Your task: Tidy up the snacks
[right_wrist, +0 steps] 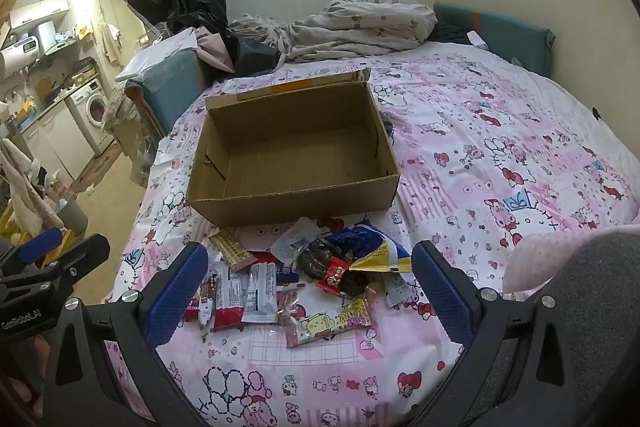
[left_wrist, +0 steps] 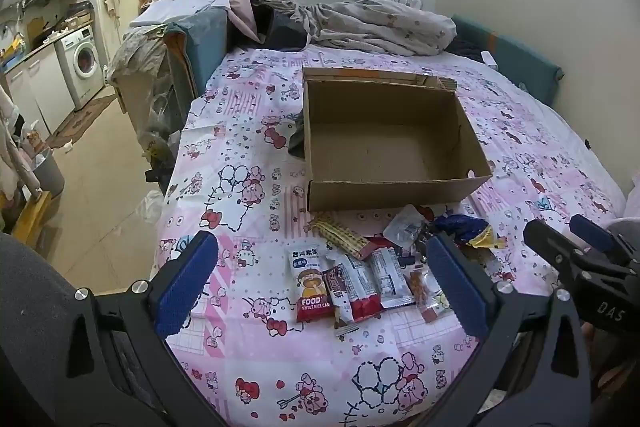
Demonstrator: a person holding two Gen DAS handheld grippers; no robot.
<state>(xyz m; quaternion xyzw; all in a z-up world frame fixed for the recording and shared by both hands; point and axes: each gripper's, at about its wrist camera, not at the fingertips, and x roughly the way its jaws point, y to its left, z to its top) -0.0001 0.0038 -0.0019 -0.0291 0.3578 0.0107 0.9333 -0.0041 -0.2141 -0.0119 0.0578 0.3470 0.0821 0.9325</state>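
An empty cardboard box [left_wrist: 384,143] [right_wrist: 296,151] stands open on a bed with a pink cartoon sheet [left_wrist: 248,187] [right_wrist: 500,155]. In front of it lies a heap of several snack packets [left_wrist: 360,275] [right_wrist: 304,279]: a red rice-cake pack [left_wrist: 310,287], red-and-white bars [right_wrist: 236,295], a blue-and-yellow bag [right_wrist: 372,247], a green-yellow candy pack [right_wrist: 332,321]. My left gripper [left_wrist: 320,283] hovers open over the heap's left side. My right gripper [right_wrist: 308,287] hovers open over its middle. Neither holds anything. The right gripper [left_wrist: 580,251] also shows at the left view's right edge.
Crumpled bedding [left_wrist: 380,19] and dark clothes [left_wrist: 284,31] lie behind the box. A teal headboard cushion [right_wrist: 496,31] lines the far wall. Left of the bed are a teal box [left_wrist: 200,47], bags and a kitchen area with a washing machine [left_wrist: 82,63].
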